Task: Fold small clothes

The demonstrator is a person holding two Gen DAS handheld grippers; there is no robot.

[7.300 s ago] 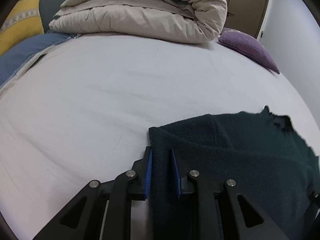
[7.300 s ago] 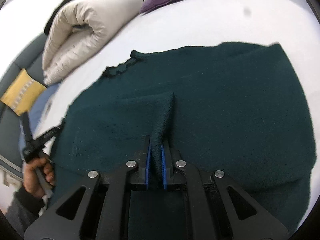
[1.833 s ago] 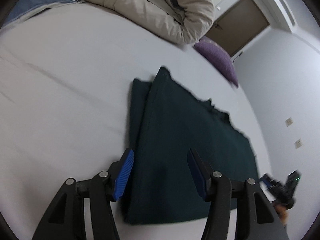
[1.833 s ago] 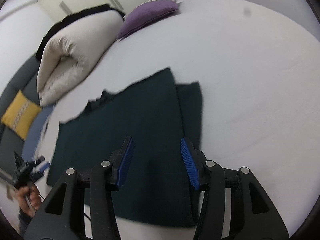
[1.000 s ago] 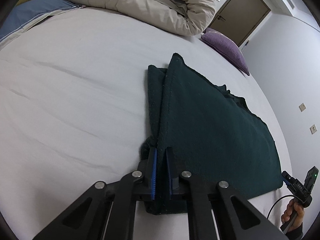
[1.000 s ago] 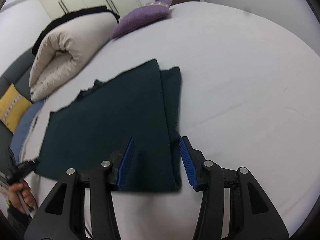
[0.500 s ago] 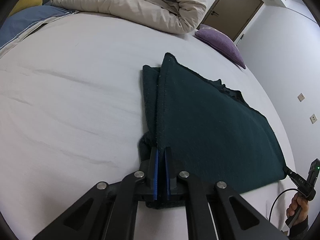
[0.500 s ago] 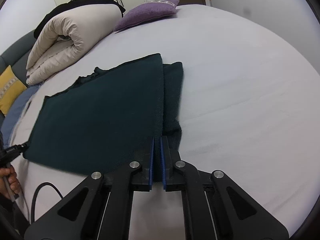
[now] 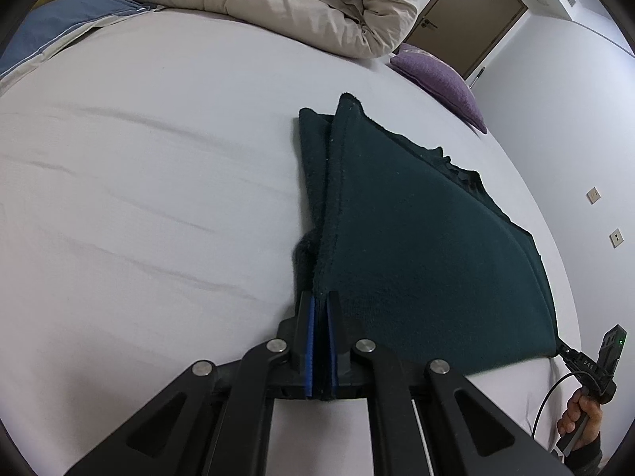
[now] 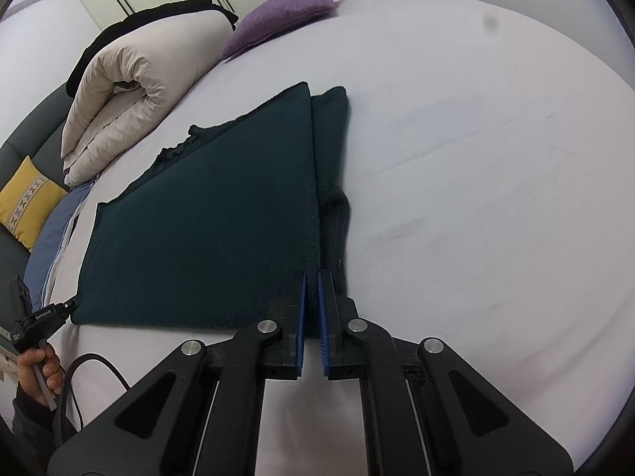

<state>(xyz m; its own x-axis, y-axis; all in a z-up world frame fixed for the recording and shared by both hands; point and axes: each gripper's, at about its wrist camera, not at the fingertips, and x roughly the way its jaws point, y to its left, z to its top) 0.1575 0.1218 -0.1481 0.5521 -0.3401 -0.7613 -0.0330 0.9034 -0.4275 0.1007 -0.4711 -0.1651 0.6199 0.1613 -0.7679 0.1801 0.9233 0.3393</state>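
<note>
A dark green knitted garment (image 9: 416,238) lies on a white bed (image 9: 139,198), folded lengthwise with a narrower layer showing along one side. My left gripper (image 9: 320,301) is shut on its near left corner. In the right wrist view the same garment (image 10: 206,222) spreads to the left, and my right gripper (image 10: 311,277) is shut on its near right corner. Each gripper shows at the edge of the other's view, held by a hand: the right one in the left wrist view (image 9: 595,365), the left one in the right wrist view (image 10: 39,313).
A rolled beige duvet (image 9: 278,4) and a purple pillow (image 9: 440,79) lie at the far end of the bed. A yellow cushion (image 10: 27,202) and a blue cloth (image 10: 55,234) sit at the left. A door (image 9: 468,12) stands behind the bed.
Both grippers stay shut on the garment's near corners as half a second ago. The near edge has risen a little off the bed and the cloth is drawn tauter between them.
</note>
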